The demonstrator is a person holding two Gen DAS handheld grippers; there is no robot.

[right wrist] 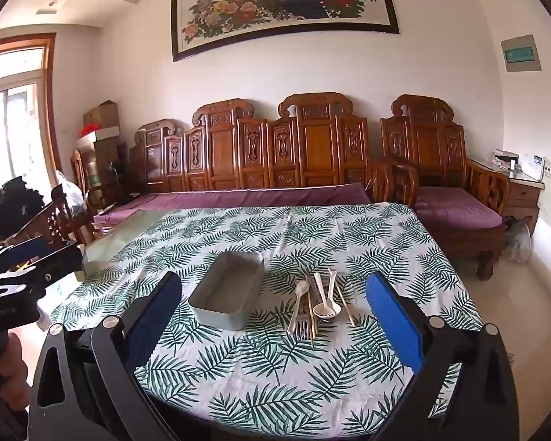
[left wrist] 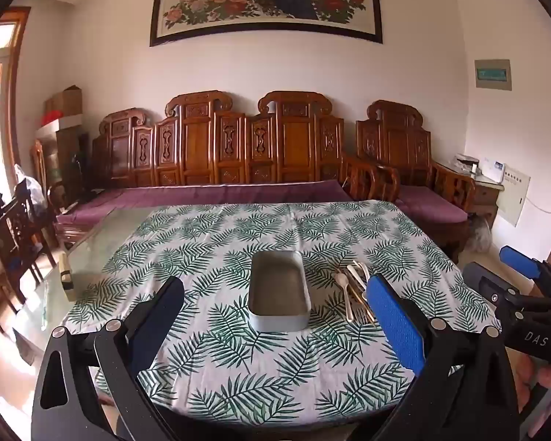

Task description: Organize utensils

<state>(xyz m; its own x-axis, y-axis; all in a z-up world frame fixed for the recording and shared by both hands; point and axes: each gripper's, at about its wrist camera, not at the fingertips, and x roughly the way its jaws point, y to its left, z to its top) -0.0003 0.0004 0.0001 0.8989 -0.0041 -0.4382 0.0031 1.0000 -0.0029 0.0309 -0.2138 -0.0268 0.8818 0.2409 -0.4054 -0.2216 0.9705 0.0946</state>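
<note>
A grey oblong metal tin [left wrist: 279,294] [right wrist: 227,296] lies empty on the leaf-print tablecloth [left wrist: 238,367] [right wrist: 260,375]. Just right of it is a loose pile of utensils [left wrist: 353,290] [right wrist: 319,303]: pale spoons, a metal fork and wooden chopsticks. My left gripper [left wrist: 275,316] hovers over the near part of the table, jaws open, nothing between the blue pads. My right gripper [right wrist: 275,312] is open too, in front of the pile and apart from it. The right gripper [left wrist: 521,275] also shows at the right edge of the left wrist view, and the left gripper [right wrist: 36,257] at the left edge of the right wrist view.
A glass tabletop [left wrist: 99,242] [right wrist: 128,231] shows bare left of the cloth, with a small box [left wrist: 67,275] on it. A carved wooden sofa [left wrist: 238,154] [right wrist: 268,154] with purple cushions stands behind the table. Wooden chairs [left wrist: 14,228] stand at the left.
</note>
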